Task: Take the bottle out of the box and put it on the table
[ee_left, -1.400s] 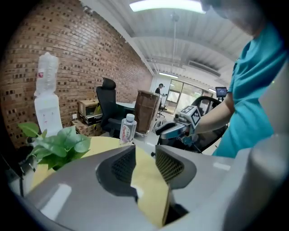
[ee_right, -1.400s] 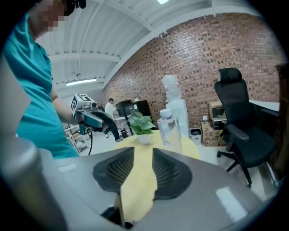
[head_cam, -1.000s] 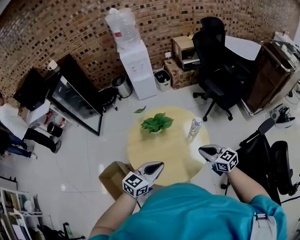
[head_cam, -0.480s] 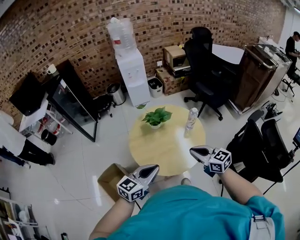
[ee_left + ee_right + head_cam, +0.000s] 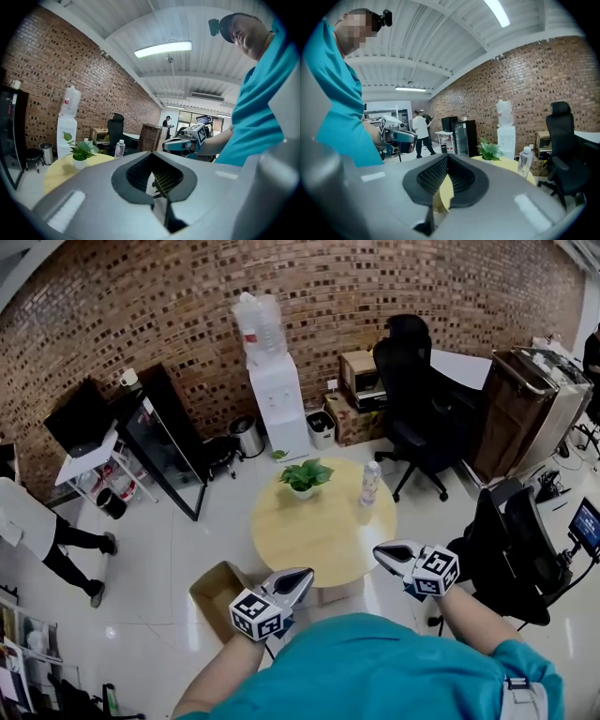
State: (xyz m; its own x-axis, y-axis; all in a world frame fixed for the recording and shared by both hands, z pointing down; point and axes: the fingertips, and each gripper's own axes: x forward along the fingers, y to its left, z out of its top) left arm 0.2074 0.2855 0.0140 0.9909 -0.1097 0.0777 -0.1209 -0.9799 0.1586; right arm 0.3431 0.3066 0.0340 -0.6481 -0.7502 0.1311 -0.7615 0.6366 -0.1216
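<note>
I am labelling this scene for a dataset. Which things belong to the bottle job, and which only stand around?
Belong to the job: bottle; cardboard box; round table.

Only standing around: potted plant; water dispenser; black office chair.

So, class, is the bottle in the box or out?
Out: the bottle stands upright on the table, apart from the box.

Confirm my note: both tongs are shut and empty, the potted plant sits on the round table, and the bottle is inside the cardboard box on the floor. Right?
Not quite. The bottle stands upright on the round table, near the potted plant, not in the cardboard box; the head view shows it. The rest holds: the left tongs and right tongs are shut and empty.
</note>
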